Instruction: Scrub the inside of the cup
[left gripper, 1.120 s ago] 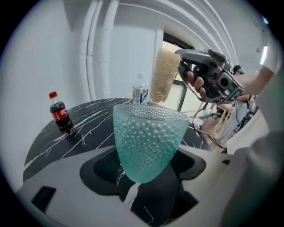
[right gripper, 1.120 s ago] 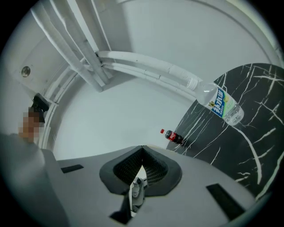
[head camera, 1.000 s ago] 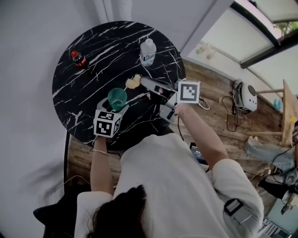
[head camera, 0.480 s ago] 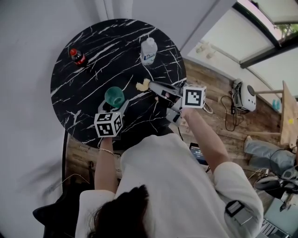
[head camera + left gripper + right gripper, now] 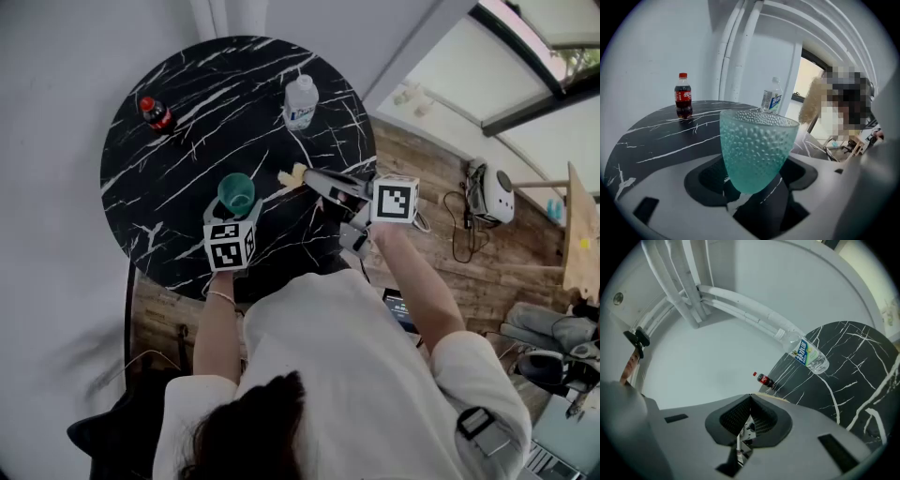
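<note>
A teal dimpled cup [image 5: 236, 194] stands upright between the jaws of my left gripper [image 5: 234, 214], which is shut on its lower part, low over the black marble table [image 5: 178, 178]. In the left gripper view the cup [image 5: 757, 145] fills the middle, with my left gripper [image 5: 752, 190] closed round its base. My right gripper [image 5: 307, 174] lies level just right of the cup, shut on the handle of a pale fluffy brush [image 5: 292, 175]. The brush head [image 5: 812, 101] shows beyond the cup's rim. In the right gripper view my right gripper [image 5: 750, 397] has its jaws together.
A small cola bottle [image 5: 155, 112] stands at the table's far left. A clear water bottle [image 5: 300, 101] stands at the far right, near the rim. White pipes run along the wall [image 5: 693, 291] behind the table. A wooden floor with cables [image 5: 450, 234] lies to the right.
Both grippers have sunk toward the table. The brush has moved right, away from above the cup's rim. The cup has gone down with the left gripper.
</note>
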Demonstrator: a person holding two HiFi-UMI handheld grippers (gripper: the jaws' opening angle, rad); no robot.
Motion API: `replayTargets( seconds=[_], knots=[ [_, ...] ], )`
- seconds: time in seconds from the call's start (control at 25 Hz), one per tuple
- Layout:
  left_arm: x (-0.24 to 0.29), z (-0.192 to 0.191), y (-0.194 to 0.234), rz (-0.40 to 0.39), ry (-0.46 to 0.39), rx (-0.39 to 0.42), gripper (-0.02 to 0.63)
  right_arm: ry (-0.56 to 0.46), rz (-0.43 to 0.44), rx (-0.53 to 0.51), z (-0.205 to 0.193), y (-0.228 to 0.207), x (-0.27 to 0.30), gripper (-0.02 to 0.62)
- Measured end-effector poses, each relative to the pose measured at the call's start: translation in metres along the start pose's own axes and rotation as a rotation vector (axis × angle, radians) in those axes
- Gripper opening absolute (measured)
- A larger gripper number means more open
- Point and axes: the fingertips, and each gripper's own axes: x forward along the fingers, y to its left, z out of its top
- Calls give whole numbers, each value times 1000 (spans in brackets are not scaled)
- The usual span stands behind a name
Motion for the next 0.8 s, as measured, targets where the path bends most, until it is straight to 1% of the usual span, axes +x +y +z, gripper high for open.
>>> replayTargets(
  seconds=[0.16,0.28,0.48,0.6,0.68,0.8],
  knots=[
    [0,-8,-1,3,28,20,348,25,-5,-13,-2,-1,1,34],
    [-1,-13,-4,-2,53,53,348,32,-10,-9,-4,-2,0,34],
    [-1,-19,-6,19,88,98,348,58,-32,-17,-11,-9,-3,34],
    [-4,-21,-5,20,90,74,348,62,-45,-14,-15,-13,-4,34],
    [-7,-19,-7,4,81,45,350,64,-57,-22,-16,-16,-5,34],
    [-15,-19,-13,-23,73,31,370,66,-70,-27,-16,-21,-5,34]
  ],
)
